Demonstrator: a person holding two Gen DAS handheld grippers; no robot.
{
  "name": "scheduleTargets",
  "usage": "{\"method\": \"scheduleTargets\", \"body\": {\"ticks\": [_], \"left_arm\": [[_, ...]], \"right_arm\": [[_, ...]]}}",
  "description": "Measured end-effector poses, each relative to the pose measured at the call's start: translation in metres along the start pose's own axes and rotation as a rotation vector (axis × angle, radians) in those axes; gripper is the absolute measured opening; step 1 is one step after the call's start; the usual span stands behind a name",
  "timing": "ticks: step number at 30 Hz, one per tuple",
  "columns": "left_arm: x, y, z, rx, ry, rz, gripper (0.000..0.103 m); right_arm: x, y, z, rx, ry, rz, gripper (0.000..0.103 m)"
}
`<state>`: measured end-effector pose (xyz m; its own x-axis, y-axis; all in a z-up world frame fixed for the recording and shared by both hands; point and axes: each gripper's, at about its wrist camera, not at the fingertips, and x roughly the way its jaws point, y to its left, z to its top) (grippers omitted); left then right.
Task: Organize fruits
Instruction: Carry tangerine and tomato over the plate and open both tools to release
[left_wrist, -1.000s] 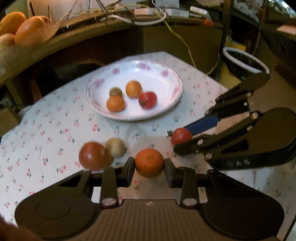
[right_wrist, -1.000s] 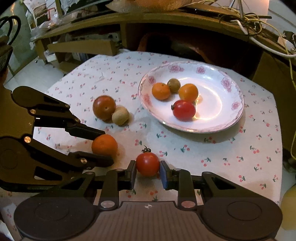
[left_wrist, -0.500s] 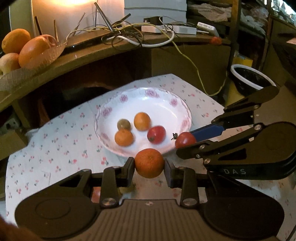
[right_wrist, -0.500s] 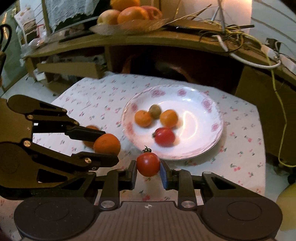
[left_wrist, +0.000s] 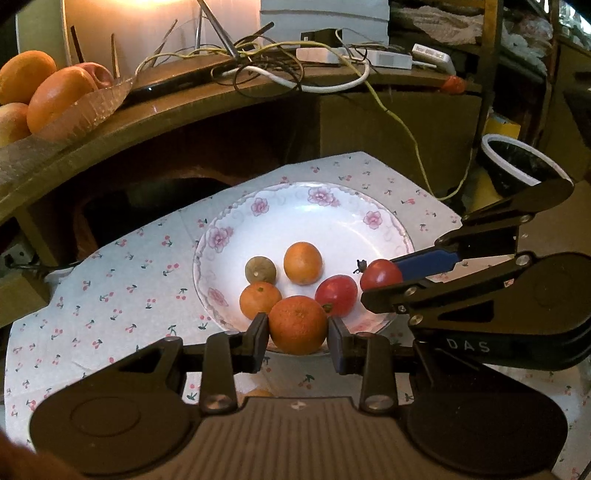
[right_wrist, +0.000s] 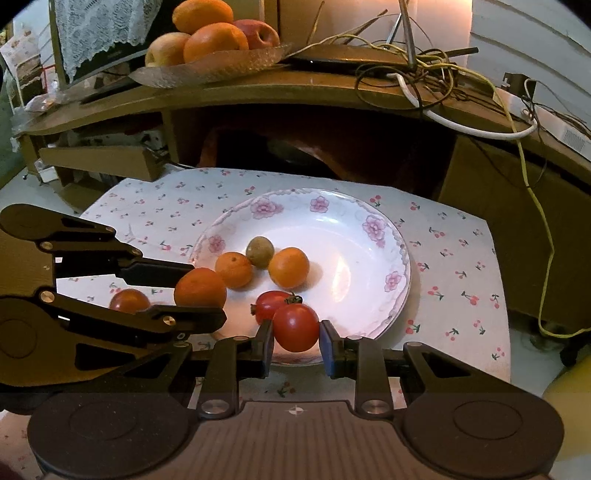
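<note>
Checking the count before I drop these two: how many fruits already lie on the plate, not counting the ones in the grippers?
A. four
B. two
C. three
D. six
A: on the plate lie two oranges, a brownish fruit and a tomato; the third orange sits in the left gripper, the other tomato in the right gripper.

Left hand-held gripper (left_wrist: 298, 332): I have it angled downward, pads clamped on an orange (left_wrist: 297, 324). Right hand-held gripper (right_wrist: 296, 343) likewise tilted down, pinching a tomato (right_wrist: 295, 327); the two sit side by side, tips near each other.
</note>
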<state>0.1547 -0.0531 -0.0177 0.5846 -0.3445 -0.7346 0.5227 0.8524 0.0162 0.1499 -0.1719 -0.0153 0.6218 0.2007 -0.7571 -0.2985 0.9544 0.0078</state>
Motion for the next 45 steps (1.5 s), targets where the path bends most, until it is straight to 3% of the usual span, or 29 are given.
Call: {"method": "scheduleTargets", "body": {"ticks": [31, 45], "left_arm": [[0.012, 0.008, 0.003, -0.022, 0.004, 0.023, 0.04], [0.003, 0.01, 0.007, -0.053, -0.029, -0.008, 0.04]], "right_arm": [[0.018, -0.005, 0.008, 0.001, -0.014, -0.024, 0.032], [0.013, -0.01, 0.009, 0.031, -0.034, -0.04, 0.035]]}}
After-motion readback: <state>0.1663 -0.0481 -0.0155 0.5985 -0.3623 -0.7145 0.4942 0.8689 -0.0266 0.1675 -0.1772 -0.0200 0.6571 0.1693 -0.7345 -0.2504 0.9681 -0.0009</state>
